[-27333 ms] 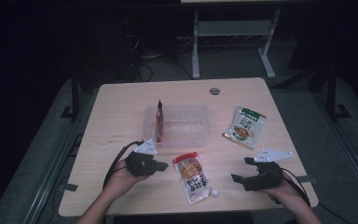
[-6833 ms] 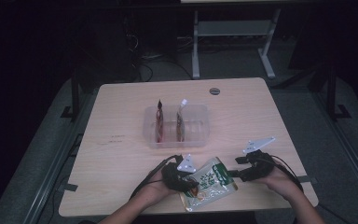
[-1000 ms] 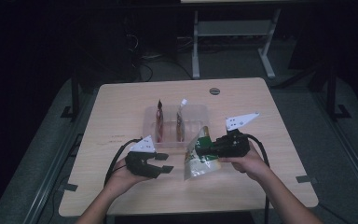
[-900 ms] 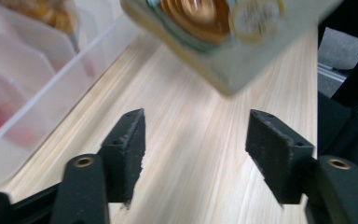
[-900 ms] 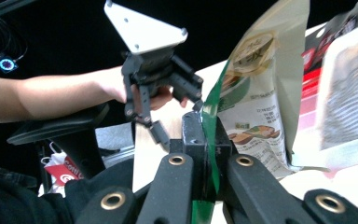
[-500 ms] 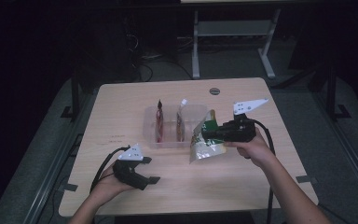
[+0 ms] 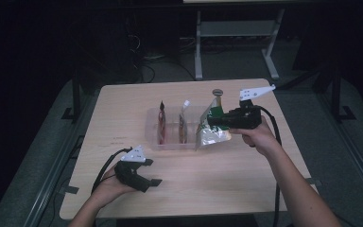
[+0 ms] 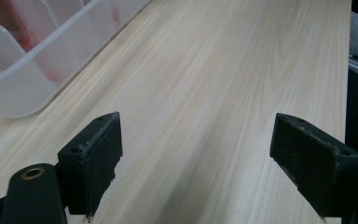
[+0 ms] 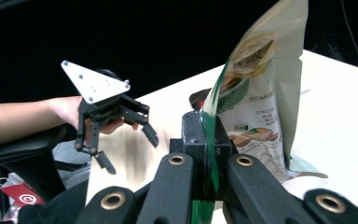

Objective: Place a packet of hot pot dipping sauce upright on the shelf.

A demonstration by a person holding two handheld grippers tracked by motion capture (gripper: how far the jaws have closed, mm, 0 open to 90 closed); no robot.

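The pale wooden counter (image 7: 246, 165) spans the middle of the high view, with dark floor around it. Toward its far middle sits a clear plastic bin (image 7: 170, 142), divided into compartments; its rounded corner also shows at the upper left of the left gripper view (image 8: 23, 88). Two reddish pouches (image 7: 162, 124) stand upright in the bin's left compartments, one beside the other.

Just right of these, at the bin's right end, hangs a green and white pouch (image 7: 211, 128), tilted, its lower edge at the bin's near right corner; whether it touches the bin I cannot tell. The right gripper (image 7: 217, 120) holds it from the right, the person's arm reaching across the near right of the counter. In the right gripper view the fingers (image 9: 193, 140) are clamped tight on the pouch's green edge, the printed face (image 9: 256, 121) rising above them.

The left gripper (image 7: 152, 176) rests low at the near left of the counter, well apart from the bin. Its fingers (image 8: 93, 158) stand wide apart with only bare wood between them.
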